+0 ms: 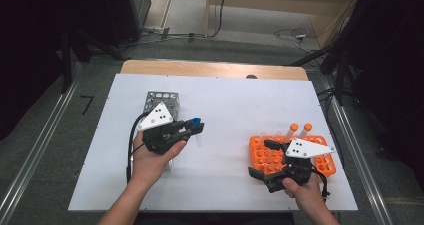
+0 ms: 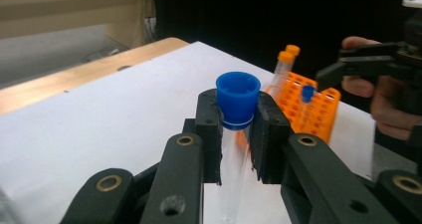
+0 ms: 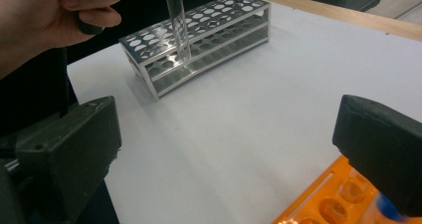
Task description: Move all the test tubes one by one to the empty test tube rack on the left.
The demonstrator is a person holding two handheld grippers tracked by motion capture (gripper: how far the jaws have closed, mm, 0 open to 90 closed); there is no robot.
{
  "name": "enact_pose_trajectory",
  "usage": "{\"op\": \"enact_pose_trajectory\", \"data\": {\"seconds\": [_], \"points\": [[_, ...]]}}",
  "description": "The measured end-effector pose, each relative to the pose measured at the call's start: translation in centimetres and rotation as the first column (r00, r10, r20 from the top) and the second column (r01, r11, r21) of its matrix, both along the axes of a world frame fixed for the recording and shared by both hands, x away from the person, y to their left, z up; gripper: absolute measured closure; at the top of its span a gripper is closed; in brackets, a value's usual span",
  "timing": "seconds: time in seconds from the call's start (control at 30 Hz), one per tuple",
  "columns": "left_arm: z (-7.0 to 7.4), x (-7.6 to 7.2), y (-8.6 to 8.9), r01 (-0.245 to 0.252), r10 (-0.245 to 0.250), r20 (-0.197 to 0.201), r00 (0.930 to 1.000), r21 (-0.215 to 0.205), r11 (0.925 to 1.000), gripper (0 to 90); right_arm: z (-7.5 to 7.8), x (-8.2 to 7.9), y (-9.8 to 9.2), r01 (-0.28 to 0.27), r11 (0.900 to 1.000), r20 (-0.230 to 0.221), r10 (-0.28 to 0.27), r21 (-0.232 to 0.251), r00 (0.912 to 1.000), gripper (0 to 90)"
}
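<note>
Clamping my left gripper (image 2: pixel 238 134) on a clear plastic tube with a blue cap (image 2: pixel 237 98), I hold it above the white table (image 1: pixel 225 105), near the perforated metal rack (image 3: pixel 199 40). My right gripper (image 1: pixel 274 161) gapes empty over the orange plastic rack (image 1: pixel 260 157); I read no writing.

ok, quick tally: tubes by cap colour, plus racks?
Blue-capped tubes: 2, the held tube in the left gripper and the racked blue tube.
Orange-capped tubes: 2, both standing in the orange rack.
Racks: 2, the orange rack and the metal rack.
Total: 6.
</note>
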State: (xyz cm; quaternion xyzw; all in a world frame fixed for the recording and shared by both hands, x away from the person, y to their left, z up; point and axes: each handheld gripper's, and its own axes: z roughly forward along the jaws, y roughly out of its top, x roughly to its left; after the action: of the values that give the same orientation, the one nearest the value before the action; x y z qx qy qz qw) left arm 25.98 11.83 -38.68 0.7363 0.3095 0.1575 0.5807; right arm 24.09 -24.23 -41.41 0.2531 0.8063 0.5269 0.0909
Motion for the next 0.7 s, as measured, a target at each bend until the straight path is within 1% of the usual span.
{"op": "enact_pose_trajectory", "data": {"seconds": [0.07, 0.1, 0.23, 0.27, 0.3, 0.37, 0.4, 0.5, 0.57, 0.6, 0.63, 0.7], "points": [[0.3, 0.4, 0.2, -0.036, 0.036, 0.022, 0.9991, 0.020, 0.9991, 77.0, 0.0, 0.0, -0.3, 0.005, 1.000, -0.004, -0.005, 0.001, 1.0000, 0.0], [0.4, 0.6, 0.4, -0.049, 0.048, 0.029, 0.9984, 0.025, 0.9985, 77.0, -0.1, -0.1, -0.9, 0.015, 1.000, -0.008, -0.015, 0.003, 0.9998, 0.0], [0.7, 1.5, 1.0, -0.072, 0.072, 0.025, 0.9971, 0.002, 0.9974, 77.0, -0.5, -0.2, -2.3, 0.044, 0.999, -0.017, -0.044, 0.001, 0.9989, 0.0], [0.9, 2.0, 1.3, -0.086, 0.086, 0.028, 0.9960, 0.007, 0.9963, 77.0, -0.5, -0.2, -2.7, 0.048, 0.999, -0.019, -0.048, 0.007, 0.9987, 0.0], [0.9, 2.0, 1.3, -0.086, 0.086, 0.028, 0.9960, 0.007, 0.9963, 76.9, -0.5, -0.2, -2.7, 0.048, 0.999, -0.019, -0.048, 0.007, 0.9987, 0.0], [1.1, 2.6, 1.7, -0.096, 0.096, 0.034, 0.9948, 0.010, 0.9953, 76.9, -0.6, -0.4, -3.7, 0.066, 0.998, -0.012, -0.066, -0.001, 0.9977, 0.0], [1.2, 2.8, 2.0, -0.105, 0.105, 0.034, 0.9939, 0.008, 0.9944, 76.9, -0.6, -0.4, -3.7, 0.066, 0.998, -0.012, -0.066, -0.001, 0.9977, 0.0], [1.6, 3.6, 2.6, -0.126, 0.125, 0.042, 0.9913, 0.015, 0.9920, 77.0, -0.7, -0.5, -4.6, 0.081, 0.997, -0.003, -0.081, -0.003, 0.9967, 0.0], [1.8, 4.3, 2.9, -0.147, 0.146, 0.047, 0.9882, 0.018, 0.9890, 77.0, -0.7, -0.4, -5.4, 0.098, 0.995, 0.002, -0.098, 0.007, 0.9952, 0.0], [2.1, 4.9, 3.3, -0.167, 0.166, 0.047, 0.9849, 0.013, 0.9859, 76.9, -0.7, -0.4, -5.6, 0.107, 0.994, 0.001, -0.107, 0.010, 0.9943, 0.0], [2.1, 4.9, 3.3, -0.167, 0.166, 0.047, 0.9849, 0.013, 0.9859, 77.0, -0.6, -0.3, -5.8, 0.109, 0.994, 0.006, -0.109, 0.013, 0.9940, 0.0], [2.2, 5.5, 3.7, -0.183, 0.183, 0.047, 0.9821, 0.012, 0.9830, 76.9, -0.6, -0.3, -5.9, 0.107, 0.994, 0.012, -0.107, 0.014, 0.9942, 0.0]]}}
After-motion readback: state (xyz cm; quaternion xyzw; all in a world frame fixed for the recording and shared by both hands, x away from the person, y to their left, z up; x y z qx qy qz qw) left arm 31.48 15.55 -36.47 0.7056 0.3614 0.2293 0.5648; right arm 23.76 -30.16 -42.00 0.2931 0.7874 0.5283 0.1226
